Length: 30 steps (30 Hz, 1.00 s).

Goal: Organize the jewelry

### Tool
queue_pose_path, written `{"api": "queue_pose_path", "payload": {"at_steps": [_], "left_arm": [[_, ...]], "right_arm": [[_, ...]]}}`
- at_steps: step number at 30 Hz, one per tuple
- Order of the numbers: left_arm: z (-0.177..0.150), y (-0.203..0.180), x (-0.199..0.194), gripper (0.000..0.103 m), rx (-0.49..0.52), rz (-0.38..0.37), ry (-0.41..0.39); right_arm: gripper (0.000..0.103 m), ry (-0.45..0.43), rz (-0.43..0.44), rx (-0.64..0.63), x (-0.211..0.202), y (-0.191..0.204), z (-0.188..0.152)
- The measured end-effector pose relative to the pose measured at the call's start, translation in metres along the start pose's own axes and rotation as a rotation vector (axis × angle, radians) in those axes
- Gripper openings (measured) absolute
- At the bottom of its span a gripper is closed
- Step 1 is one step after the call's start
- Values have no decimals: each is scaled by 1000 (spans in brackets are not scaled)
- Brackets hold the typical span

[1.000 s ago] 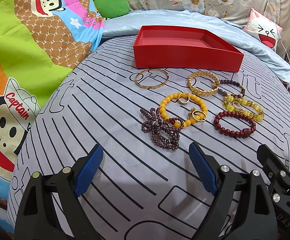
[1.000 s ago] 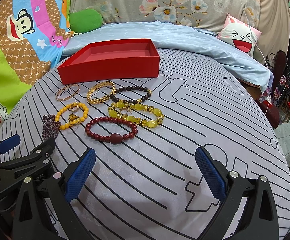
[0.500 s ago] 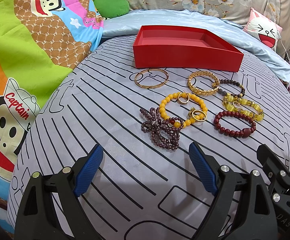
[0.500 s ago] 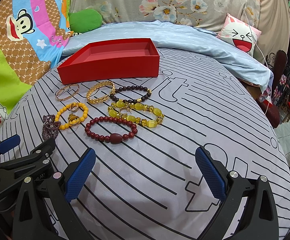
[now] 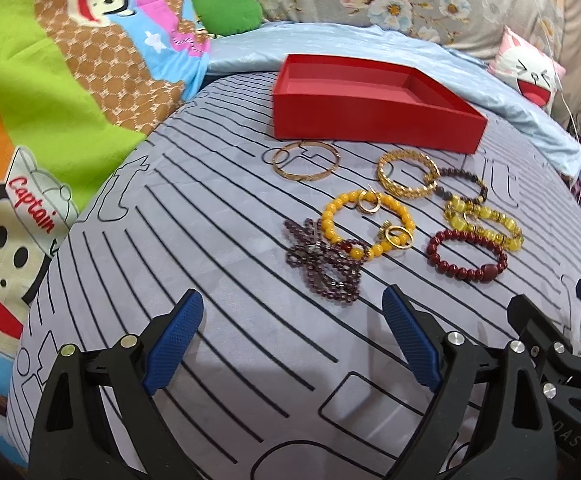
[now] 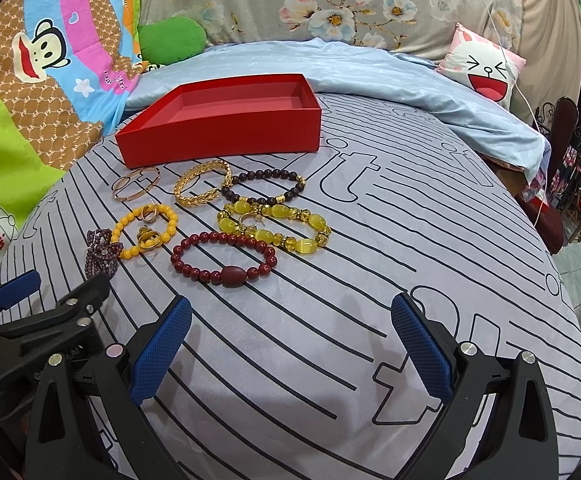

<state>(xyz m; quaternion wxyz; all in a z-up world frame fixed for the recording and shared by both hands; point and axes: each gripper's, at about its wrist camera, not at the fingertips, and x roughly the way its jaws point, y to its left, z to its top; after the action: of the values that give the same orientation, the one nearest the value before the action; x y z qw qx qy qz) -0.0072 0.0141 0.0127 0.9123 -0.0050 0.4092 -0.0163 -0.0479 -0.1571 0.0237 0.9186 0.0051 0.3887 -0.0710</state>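
An empty red box sits at the back of a grey striped bedspread. In front of it lie several bracelets: a thin gold bangle, a gold chain bracelet, a dark bead bracelet, a yellow bead bracelet with gold rings on it, a yellow crystal bracelet, a red bead bracelet and a purple bead tangle. My left gripper is open just short of the purple beads. My right gripper is open, short of the red bracelet.
A cartoon monkey blanket rises on the left. A light blue quilt, a green cushion and a bunny pillow lie behind the box. The bed drops off at the right, with furniture beyond.
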Motion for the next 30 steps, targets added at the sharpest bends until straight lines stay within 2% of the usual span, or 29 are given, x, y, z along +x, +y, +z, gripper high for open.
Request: {"api": "queue_pose_path", "payload": {"at_steps": [7,23,30], "left_arm": [[9,20,4,88,-74,-15,7],[16,3,20,86,-3,-67,46],[17,2,26,68,-3,-96,61]], "right_arm": [[96,8,2,1,4,-4,6],[96,48,12,35,15,-15,14],[96,52,18,25,18,-12,15]]}}
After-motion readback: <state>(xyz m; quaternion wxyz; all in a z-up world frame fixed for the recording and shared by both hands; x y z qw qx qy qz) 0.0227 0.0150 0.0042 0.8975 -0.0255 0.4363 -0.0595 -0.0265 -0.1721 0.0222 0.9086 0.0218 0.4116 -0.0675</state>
